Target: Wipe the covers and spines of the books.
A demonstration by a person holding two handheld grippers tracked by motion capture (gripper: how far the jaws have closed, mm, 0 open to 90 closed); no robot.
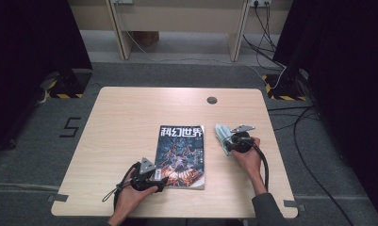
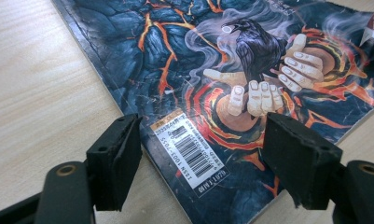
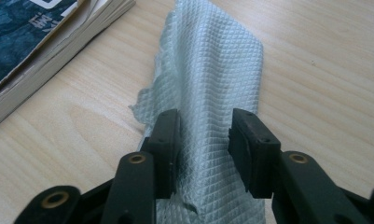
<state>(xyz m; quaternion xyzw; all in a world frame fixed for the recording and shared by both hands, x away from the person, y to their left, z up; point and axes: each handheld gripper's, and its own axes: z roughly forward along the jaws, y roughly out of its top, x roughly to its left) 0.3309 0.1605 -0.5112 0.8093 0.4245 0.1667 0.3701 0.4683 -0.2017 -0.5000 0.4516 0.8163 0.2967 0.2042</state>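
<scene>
Black right tongs (image 3: pixel 203 149) straddle pale cloth (image 3: pixel 212 70) — magazine (image 3: pixel 35 46) just beside.

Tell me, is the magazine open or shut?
Shut: the magazine lies flat on the table, front cover up.

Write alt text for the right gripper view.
A pale, quilted cloth lies on a wooden table between the black jaws of the right claw, which flank it closely. A magazine's corner sits upper left.
</scene>
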